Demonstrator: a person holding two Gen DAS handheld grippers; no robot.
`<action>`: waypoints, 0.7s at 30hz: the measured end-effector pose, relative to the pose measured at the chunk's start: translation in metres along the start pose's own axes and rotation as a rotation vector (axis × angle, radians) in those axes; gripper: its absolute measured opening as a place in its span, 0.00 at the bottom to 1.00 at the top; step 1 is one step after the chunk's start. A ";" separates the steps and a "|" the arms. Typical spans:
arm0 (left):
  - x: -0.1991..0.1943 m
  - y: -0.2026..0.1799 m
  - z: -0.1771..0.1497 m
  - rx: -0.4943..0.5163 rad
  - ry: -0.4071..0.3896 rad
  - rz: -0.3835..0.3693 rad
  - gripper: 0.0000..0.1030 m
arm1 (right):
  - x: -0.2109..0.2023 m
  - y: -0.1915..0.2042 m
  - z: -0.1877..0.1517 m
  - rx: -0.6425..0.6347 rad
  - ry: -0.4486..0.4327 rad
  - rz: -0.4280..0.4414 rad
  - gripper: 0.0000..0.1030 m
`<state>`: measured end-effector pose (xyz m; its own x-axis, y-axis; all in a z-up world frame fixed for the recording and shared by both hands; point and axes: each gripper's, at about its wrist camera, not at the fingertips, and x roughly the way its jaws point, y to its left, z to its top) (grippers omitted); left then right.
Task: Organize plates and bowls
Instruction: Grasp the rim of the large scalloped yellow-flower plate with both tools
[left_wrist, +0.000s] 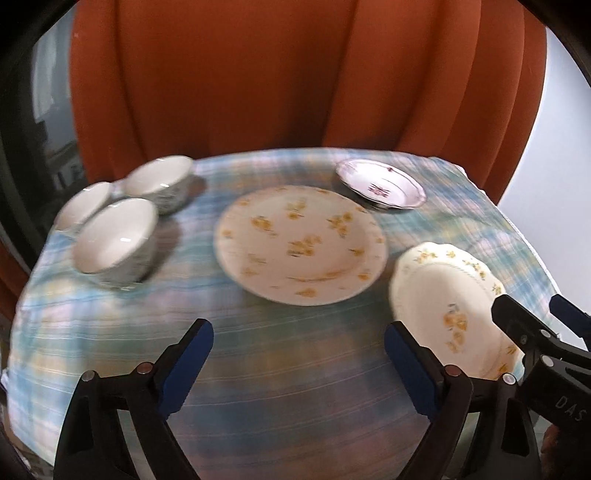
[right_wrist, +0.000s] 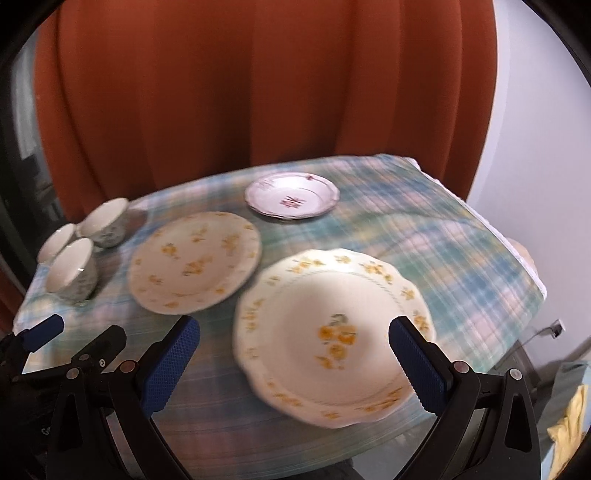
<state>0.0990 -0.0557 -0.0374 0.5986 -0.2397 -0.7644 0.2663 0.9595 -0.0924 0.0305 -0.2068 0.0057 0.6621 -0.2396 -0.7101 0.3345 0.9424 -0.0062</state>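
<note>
On the plaid cloth (right_wrist: 461, 236), yellow-flowered scalloped plate (right_wrist: 332, 332) lies beneath right tool (right_wrist: 295, 354), wide open, empty.

both views motion-blurred: we can't read the tablecloth (right_wrist: 461, 258) weave or the flower prints on the plates. third bowl (left_wrist: 83, 206) at the table's far left edge is half hidden behind the other two. scalloped plate (left_wrist: 443, 306) is partly covered by the right gripper (left_wrist: 532, 314). near table edge is cut off by our gripper bodies.
</note>
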 end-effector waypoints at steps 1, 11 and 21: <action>0.008 -0.010 0.002 -0.007 0.018 -0.001 0.89 | 0.006 -0.008 0.002 -0.004 0.006 0.004 1.00; 0.060 -0.087 0.007 -0.046 0.135 0.070 0.84 | 0.065 -0.075 0.029 -0.106 0.092 0.093 1.00; 0.096 -0.109 -0.008 -0.201 0.243 0.166 0.71 | 0.126 -0.108 0.027 -0.148 0.248 0.186 1.00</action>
<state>0.1207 -0.1824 -0.1057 0.4176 -0.0586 -0.9067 0.0115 0.9982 -0.0592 0.0957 -0.3453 -0.0644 0.5131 -0.0131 -0.8583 0.1099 0.9927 0.0505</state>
